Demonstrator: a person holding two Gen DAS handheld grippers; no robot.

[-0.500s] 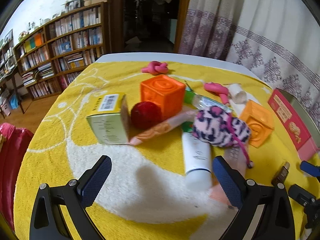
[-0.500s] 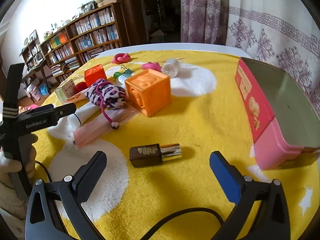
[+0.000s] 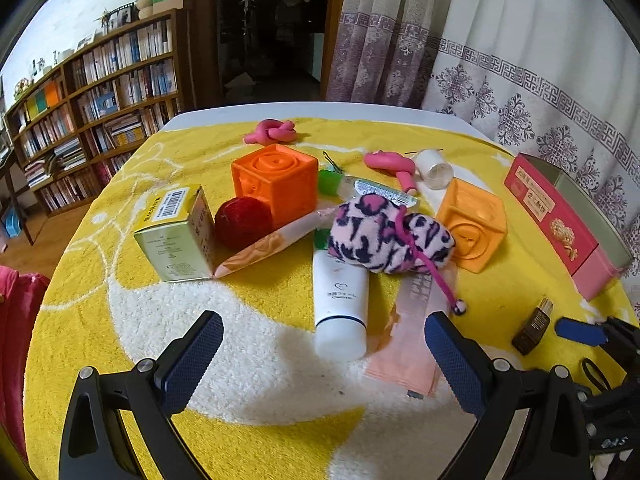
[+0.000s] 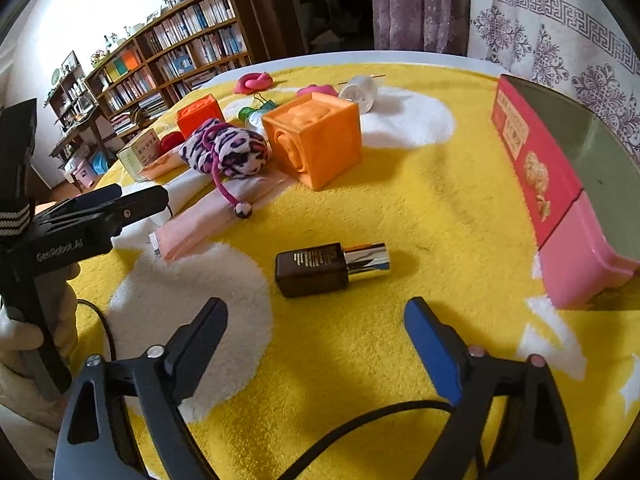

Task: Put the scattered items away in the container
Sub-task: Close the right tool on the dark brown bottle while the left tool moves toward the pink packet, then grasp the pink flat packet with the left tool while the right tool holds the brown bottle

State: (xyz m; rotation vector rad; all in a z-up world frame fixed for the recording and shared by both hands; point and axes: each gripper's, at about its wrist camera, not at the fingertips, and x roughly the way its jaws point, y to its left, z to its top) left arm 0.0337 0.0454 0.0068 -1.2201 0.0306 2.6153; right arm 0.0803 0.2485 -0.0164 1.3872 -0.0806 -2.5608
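Note:
My left gripper (image 3: 323, 334) is open and empty, just short of a white tube (image 3: 340, 300) lying on the yellow cloth. Behind the tube lie a pink leopard pouch (image 3: 390, 238), an orange cube (image 3: 276, 182), a lighter orange cube (image 3: 472, 224), a red ball (image 3: 244, 222), a green box (image 3: 176, 236) and a pink sachet (image 3: 408, 340). My right gripper (image 4: 316, 316) is open and empty, just short of a small brown bottle (image 4: 330, 268). The pink container (image 4: 568, 184) stands open at the right; it also shows in the left wrist view (image 3: 560, 220).
Farther back lie a pink knotted toy (image 3: 272, 134), a second pink toy (image 3: 390, 162), a white cap (image 3: 434, 164) and a clear bottle with green cap (image 3: 360, 188). The left gripper's body (image 4: 80, 224) shows in the right wrist view. Bookshelves and curtains stand beyond the table.
Both grippers have moved a little forward and down toward the table: the left closer to the white tube, the right closer to the brown bottle. The items have not moved.

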